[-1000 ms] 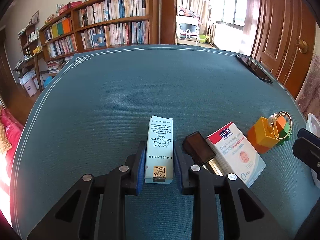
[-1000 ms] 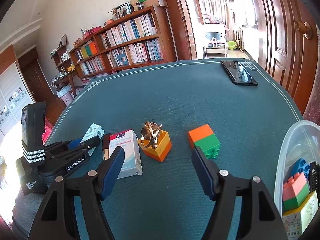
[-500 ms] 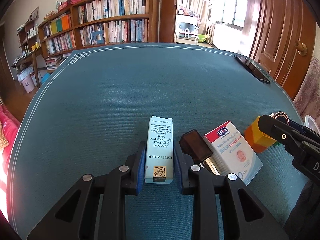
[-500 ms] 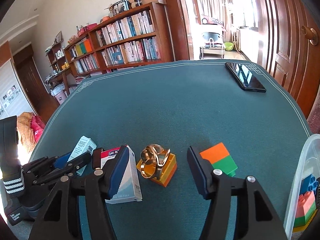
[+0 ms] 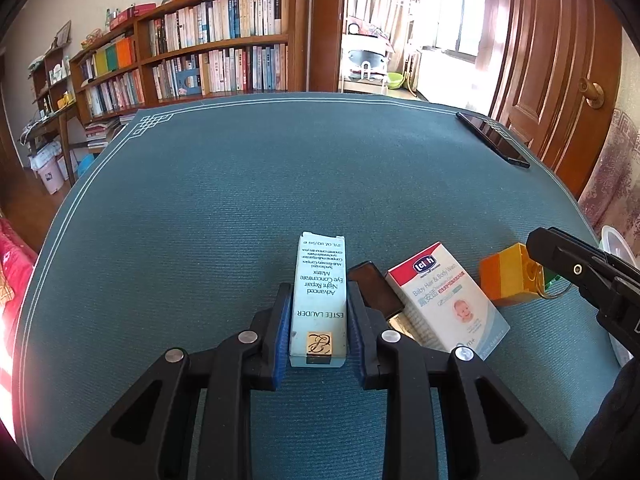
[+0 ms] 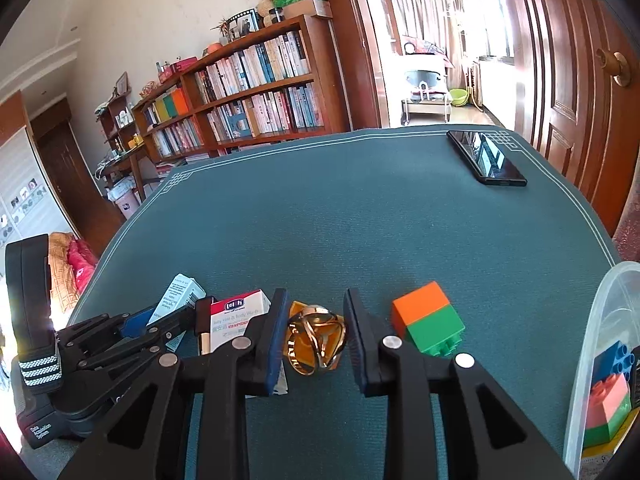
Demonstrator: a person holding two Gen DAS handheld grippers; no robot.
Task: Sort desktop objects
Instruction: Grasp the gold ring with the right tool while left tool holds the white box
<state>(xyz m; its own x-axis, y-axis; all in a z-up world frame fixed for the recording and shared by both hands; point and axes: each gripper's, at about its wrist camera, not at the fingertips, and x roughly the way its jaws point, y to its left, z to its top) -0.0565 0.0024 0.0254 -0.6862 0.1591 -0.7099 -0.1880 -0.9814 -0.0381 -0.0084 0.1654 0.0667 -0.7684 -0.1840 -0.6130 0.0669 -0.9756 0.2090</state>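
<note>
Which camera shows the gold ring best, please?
The right wrist view: the gold ring sits close and whole between the right gripper fingers. In the left wrist view only a small arc peeks out beside that gripper.

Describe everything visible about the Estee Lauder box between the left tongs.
The Estee Lauder box is a slim, pale blue-white carton, apparently cardboard, lying flat on the green table mat, long axis pointing away from the camera. Its print reads "Advanced Night Repair Eye Concentrate Matrix", upside down in the left wrist view, with a gold monogram square at the near end. The left tongs flank its long sides, pads at or nearly touching them.
</note>
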